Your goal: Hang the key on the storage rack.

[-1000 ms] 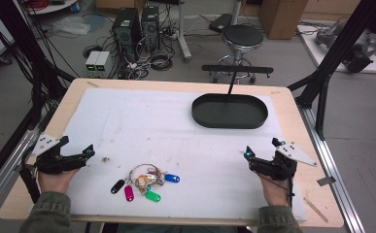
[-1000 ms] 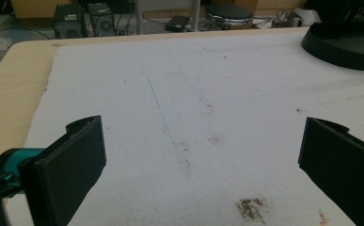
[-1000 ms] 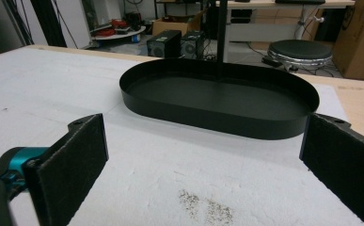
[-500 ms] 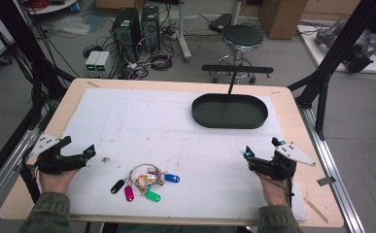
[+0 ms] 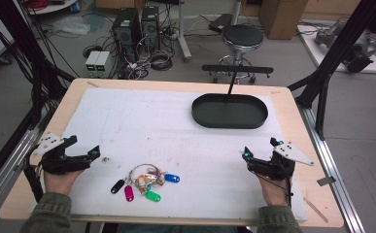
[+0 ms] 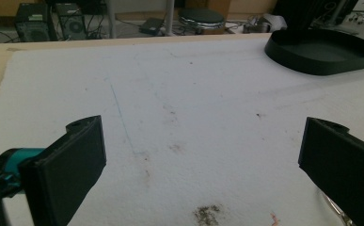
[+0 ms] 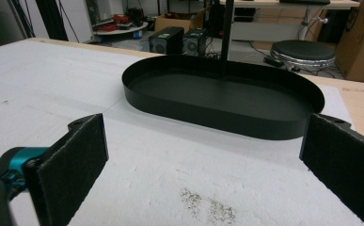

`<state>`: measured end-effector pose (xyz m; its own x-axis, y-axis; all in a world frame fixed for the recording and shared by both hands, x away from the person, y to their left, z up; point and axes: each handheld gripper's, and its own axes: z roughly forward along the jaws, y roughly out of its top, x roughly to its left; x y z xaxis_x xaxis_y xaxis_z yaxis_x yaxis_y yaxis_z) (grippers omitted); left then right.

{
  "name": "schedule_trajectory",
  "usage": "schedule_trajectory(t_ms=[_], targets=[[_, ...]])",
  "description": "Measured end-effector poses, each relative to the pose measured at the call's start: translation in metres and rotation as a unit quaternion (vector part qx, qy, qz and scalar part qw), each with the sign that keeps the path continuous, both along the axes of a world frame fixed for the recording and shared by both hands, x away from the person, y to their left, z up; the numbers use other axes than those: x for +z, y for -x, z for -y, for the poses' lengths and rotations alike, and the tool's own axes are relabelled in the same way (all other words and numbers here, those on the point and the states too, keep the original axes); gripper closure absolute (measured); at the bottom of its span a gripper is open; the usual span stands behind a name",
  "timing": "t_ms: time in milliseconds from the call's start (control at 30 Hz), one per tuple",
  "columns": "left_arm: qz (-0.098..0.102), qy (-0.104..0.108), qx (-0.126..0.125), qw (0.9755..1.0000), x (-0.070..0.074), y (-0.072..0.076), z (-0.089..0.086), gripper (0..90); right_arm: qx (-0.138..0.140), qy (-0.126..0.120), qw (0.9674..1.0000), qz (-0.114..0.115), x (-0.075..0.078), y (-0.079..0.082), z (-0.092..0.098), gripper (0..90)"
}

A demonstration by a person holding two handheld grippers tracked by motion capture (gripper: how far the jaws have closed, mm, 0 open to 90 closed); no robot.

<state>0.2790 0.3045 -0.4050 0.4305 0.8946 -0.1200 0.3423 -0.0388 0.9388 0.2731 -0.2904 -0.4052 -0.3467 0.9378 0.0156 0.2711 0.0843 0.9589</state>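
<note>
Table [image 5: 44, 121]: a pale wooden top that fills the middle of the high view, its corners reaching toward the frame's lower edge.
White mat [image 5: 142, 121]: covers most of the table; stained and scuffed, with a faint blue line seen in the left gripper view.
Black oval tray [image 5: 229, 111]: sits in the upper right of the mat, long axis running left to right in the frame; in the right gripper view [image 7: 226, 96] it lies straight ahead of the jaws, looks bare inside, and is well apart from them.
Left gripper [image 5: 81, 158]: lower left of the high view, held in a hand, jaws spread wide with nothing between them; it points toward frame right.
Right gripper [image 5: 258, 162]: lower right of the high view, jaws likewise parted and holding nothing; it points toward the upper left.
Bunch of keys [image 5: 144, 179]: lower centre of the high view, on the mat between the two grippers; a wire ring with black, pink, green and blue tags fanned toward the bottom edge, the whole bunch spread left to right.
Deciding relation: the bunch lies right and slightly below the left gripper's tips, clearly nearer to it than to the right gripper; a sliver of the ring [image 6: 335, 209] peeks past the right-hand jaw in the left gripper view.
Likely move: I judge the left hand is better placed to reach the keys.
</note>
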Motion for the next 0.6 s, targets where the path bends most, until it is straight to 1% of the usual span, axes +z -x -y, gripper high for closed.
schedule_trajectory(t_ms=[100, 233, 267, 333, 367, 433, 600], targets=[[-0.004, -0.002, -0.004, 1.0, 0.0, 0.0, 0.002, 1.7, 0.0, -0.003, 1.0, -0.003, 0.0, 0.0, -0.001, 0.4], [-0.007, -0.004, -0.013, 0.9999, 0.002, 0.001, 0.005, 1.7, 0.004, 0.004, 1.0, 0.001, 0.0, -0.001, 0.0, 0.4], [-0.008, -0.004, -0.016, 0.9998, 0.002, 0.001, 0.007, 1.7, 0.004, 0.0, 1.0, -0.003, -0.001, 0.0, -0.001, 0.4], [-0.009, -0.007, -0.02, 0.9998, 0.003, 0.0, 0.008, 1.7, 0.004, 0.002, 1.0, -0.002, -0.001, -0.001, -0.001, 0.4], [-0.009, -0.016, -0.023, 0.9996, 0.002, 0.0, 0.011, 1.7, 0.004, 0.0, 1.0, -0.003, -0.001, -0.001, -0.001, 0.4], [-0.011, -0.025, -0.03, 0.9992, 0.002, 0.0, 0.014, 1.7, 0.003, 0.002, 1.0, -0.004, -0.001, -0.001, -0.001, 0.4], [-0.014, -0.027, -0.04, 0.9987, 0.003, 0.0, 0.019, 1.7, 0.004, 0.011, 0.9999, 0.001, -0.001, -0.001, -0.001, 0.4]])
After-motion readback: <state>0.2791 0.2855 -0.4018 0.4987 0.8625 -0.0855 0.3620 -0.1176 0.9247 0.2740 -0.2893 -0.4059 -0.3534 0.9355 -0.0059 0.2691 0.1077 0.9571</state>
